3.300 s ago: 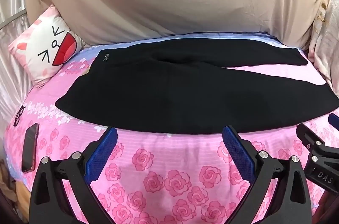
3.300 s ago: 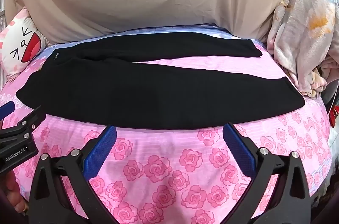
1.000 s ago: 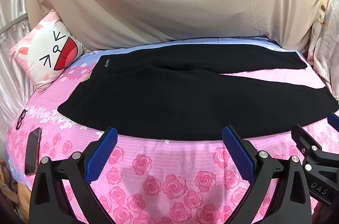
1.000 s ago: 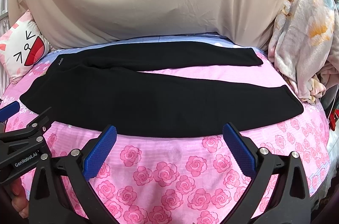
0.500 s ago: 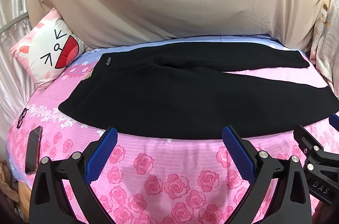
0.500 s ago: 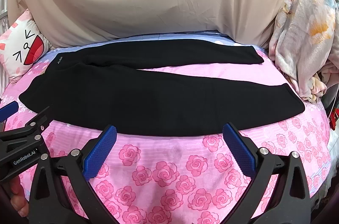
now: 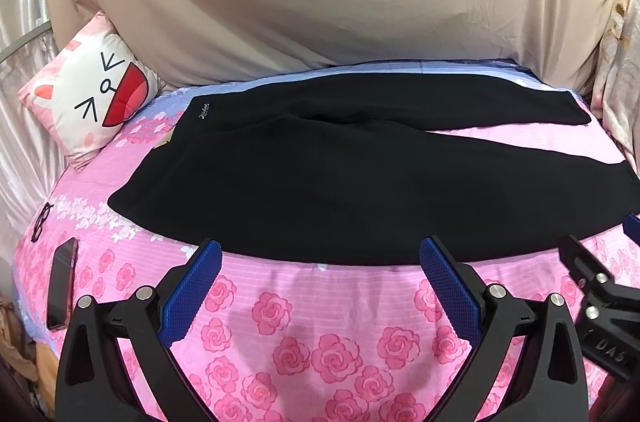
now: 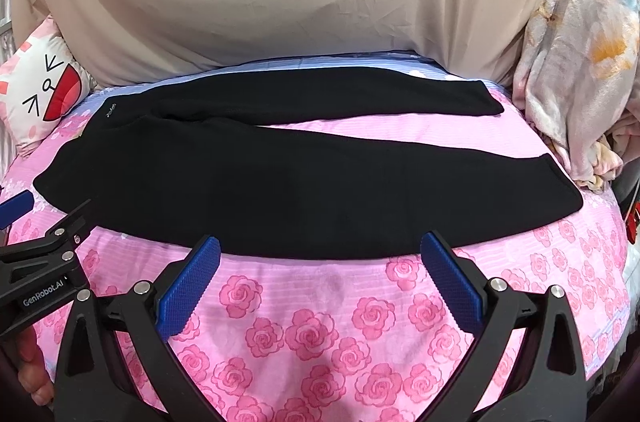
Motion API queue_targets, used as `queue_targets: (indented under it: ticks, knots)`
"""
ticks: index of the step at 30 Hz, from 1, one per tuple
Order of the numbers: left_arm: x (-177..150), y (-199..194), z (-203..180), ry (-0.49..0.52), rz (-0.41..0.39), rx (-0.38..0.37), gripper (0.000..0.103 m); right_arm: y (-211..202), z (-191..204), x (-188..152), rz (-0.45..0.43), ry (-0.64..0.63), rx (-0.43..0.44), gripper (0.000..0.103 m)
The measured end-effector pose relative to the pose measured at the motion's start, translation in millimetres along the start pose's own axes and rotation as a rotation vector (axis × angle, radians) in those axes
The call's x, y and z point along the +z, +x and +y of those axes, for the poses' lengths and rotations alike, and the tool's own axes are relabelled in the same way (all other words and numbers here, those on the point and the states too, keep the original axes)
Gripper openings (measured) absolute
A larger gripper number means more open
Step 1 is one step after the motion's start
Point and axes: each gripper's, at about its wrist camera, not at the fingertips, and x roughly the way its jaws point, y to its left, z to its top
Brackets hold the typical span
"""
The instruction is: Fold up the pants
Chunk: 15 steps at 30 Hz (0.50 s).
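The left claw [image 7: 320, 286] is level and forward-pointing, its two blue-padded fingers [image 7: 192, 290] spread wide with nothing between them. The right claw [image 8: 320, 282] sits just beside it at about the same height, likewise spread wide and holding nothing. Bare fingers of the left hand [image 8: 30, 370] wrap the left claw's handle from below.

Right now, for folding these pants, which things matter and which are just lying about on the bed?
For the job:
black pants
left gripper
right gripper

Lying about:
cat pillow
phone
glasses
floral blanket
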Motion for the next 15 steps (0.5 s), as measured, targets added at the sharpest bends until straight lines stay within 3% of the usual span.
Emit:
queue_targets:
  ticks: [1,4,6,11,15]
  knots:
    - [3,3,4,-0.002,0.004,-0.02,0.098,2,-5,3,0.002,0.006,0.019,0.098]
    - [22,15,29,-0.037,0.018,-0.092,0.098,14,-45,27,-0.006,0.074,0.188,0.098]
    - [41,27,53,-0.074,0.014,-0.103,0.098,30,-84,48,-0.013,0.137,0.218,0.098]
    - [103,83,115,-0.117,0.002,0.03,0.098,86,-173,112,-0.013,0.184,0.058,0.098]
    - [141,132,150,-0.14,0.013,0.086,0.098,147,-229,159,0.027,0.159,-0.032,0.098]
